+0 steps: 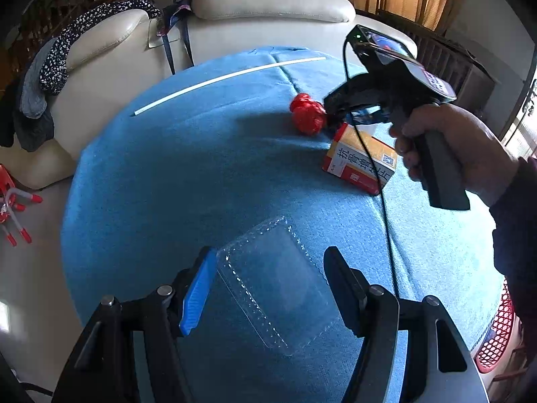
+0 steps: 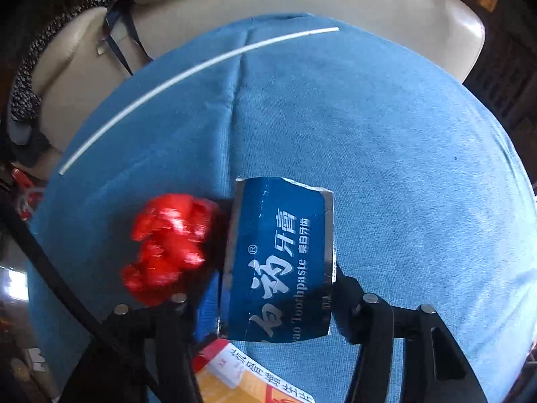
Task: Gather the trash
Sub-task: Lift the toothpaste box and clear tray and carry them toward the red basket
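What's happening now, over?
Right gripper shut on toothpaste box. Left gripper open around clear tray. Red wrapper, medicine box still out.

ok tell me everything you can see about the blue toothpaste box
The blue toothpaste box is a flattened, torn cardboard carton, glossy blue with silver edges, white Chinese characters and the word "Toothpaste". Its top edge is ragged. It is clamped between the fingers of the right gripper, held above the blue cloth. A crumpled red wrapper sits against its left side, and an orange medicine box lies below it. In the left wrist view it is mostly hidden by the gripper.
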A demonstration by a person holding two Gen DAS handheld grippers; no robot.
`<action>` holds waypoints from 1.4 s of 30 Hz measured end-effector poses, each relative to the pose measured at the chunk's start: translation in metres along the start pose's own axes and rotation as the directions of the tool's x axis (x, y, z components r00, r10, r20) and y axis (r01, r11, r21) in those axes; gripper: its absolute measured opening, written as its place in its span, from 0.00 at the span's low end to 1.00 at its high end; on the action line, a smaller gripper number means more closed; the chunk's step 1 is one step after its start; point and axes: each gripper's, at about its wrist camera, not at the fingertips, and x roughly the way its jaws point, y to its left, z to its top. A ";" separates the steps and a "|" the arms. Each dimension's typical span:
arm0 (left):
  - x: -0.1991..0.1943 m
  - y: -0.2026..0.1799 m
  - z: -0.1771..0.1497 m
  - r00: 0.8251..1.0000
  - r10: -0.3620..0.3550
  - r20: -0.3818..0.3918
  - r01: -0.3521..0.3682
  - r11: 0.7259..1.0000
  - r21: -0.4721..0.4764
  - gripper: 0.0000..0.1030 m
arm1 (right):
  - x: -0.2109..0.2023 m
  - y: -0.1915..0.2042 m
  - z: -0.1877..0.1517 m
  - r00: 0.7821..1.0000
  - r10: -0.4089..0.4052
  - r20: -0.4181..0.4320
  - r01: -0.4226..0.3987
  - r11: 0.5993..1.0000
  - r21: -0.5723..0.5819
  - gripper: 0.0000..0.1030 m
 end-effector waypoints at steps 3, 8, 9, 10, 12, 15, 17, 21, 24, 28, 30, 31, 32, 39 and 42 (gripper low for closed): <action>-0.002 0.001 -0.001 1.000 0.001 0.005 -0.001 1.000 -0.008 0.66 | -0.012 -0.003 -0.005 0.998 -0.040 0.056 0.041 0.999 -0.030 0.57; -0.012 -0.008 -0.002 0.999 0.026 0.032 -0.027 0.999 0.017 0.66 | -0.055 -0.037 -0.018 0.982 -0.057 0.179 0.047 0.997 0.060 0.57; -0.017 -0.012 -0.002 0.998 0.034 0.044 -0.035 0.999 0.026 0.66 | -0.066 -0.046 -0.023 0.980 -0.040 0.195 0.025 0.997 0.079 0.57; -0.020 -0.014 -0.001 0.998 0.038 0.054 -0.040 0.999 0.033 0.66 | -0.079 -0.055 -0.032 0.977 -0.021 0.213 0.001 0.996 0.091 0.57; -0.029 -0.021 -0.002 0.996 0.041 0.078 -0.046 0.998 0.051 0.66 | -0.099 -0.060 -0.045 0.971 -0.002 0.240 -0.020 0.996 0.089 0.57; -0.041 -0.034 -0.004 0.993 0.046 0.108 -0.054 0.995 0.078 0.66 | -0.133 -0.073 -0.075 0.960 0.035 0.278 -0.056 0.996 0.070 0.57; -0.050 -0.044 -0.006 0.991 0.048 0.128 -0.061 0.993 0.100 0.66 | -0.157 -0.080 -0.099 0.954 0.071 0.293 -0.093 0.994 0.061 0.57; -0.068 -0.063 -0.009 0.984 0.053 0.171 -0.077 0.988 0.136 0.66 | -0.187 -0.084 -0.150 0.939 0.110 0.324 -0.132 0.990 0.045 0.57; -0.080 -0.075 -0.014 0.979 0.053 0.197 -0.084 0.984 0.155 0.66 | -0.205 -0.090 -0.183 0.929 0.146 0.339 -0.166 0.986 0.032 0.57; -0.095 -0.090 -0.020 0.972 0.061 0.228 -0.104 0.978 0.182 0.66 | -0.225 -0.093 -0.225 0.918 0.166 0.360 -0.185 0.982 0.019 0.58; -0.102 -0.098 -0.024 0.969 0.060 0.240 -0.109 0.974 0.198 0.66 | -0.231 -0.095 -0.240 0.914 0.180 0.363 -0.200 0.980 0.018 0.58; -0.104 -0.102 -0.026 0.968 0.060 0.245 -0.112 0.972 0.207 0.66 | -0.235 -0.097 -0.248 0.913 0.184 0.365 -0.204 0.979 0.018 0.58; -0.107 -0.107 -0.028 0.965 0.062 0.254 -0.120 0.968 0.219 0.66 | -0.238 -0.099 -0.255 0.912 0.185 0.366 -0.206 0.978 0.018 0.58; -0.115 -0.135 -0.038 0.961 0.059 0.269 -0.136 0.951 0.277 0.66 | -0.247 -0.111 -0.298 0.901 0.197 0.386 -0.225 0.974 0.028 0.58; -0.117 -0.146 -0.041 0.961 0.059 0.270 -0.142 0.944 0.299 0.66 | -0.250 -0.121 -0.314 0.896 0.202 0.394 -0.239 0.970 0.045 0.58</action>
